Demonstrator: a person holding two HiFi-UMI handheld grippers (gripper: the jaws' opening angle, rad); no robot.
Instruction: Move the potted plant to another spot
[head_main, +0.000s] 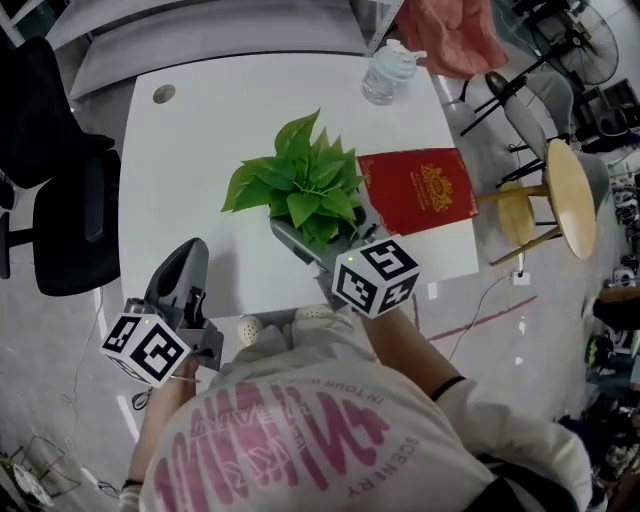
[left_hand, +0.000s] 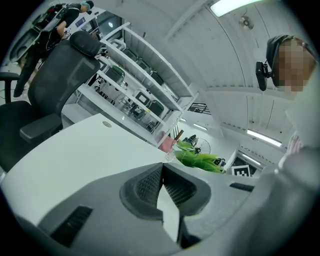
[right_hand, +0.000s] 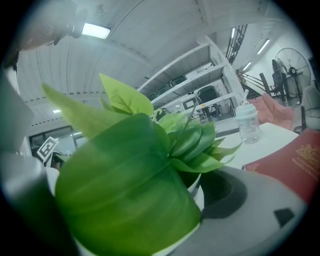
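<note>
White surface (head_main: 200, 150) fills the middle of the room, with a black chair (head_main: 60, 200) to its left and a round wooden stool (head_main: 568, 195) to its right. The potted plant (head_main: 300, 190) stands toward the near side of the surface, just left of a red book (head_main: 420, 190), and a plastic bottle (head_main: 388, 72) sits at the far edge. The right tongs (head_main: 325, 238) are clamped on the plant's white pot (right_hand: 200, 192), with leaves crowding their view. Whether the pot rests on the surface or hangs above it cannot be told. The left tongs (left_hand: 160, 167) have their tips pressed together with nothing between them, and sit at the near left edge, well apart from the plant.
</note>
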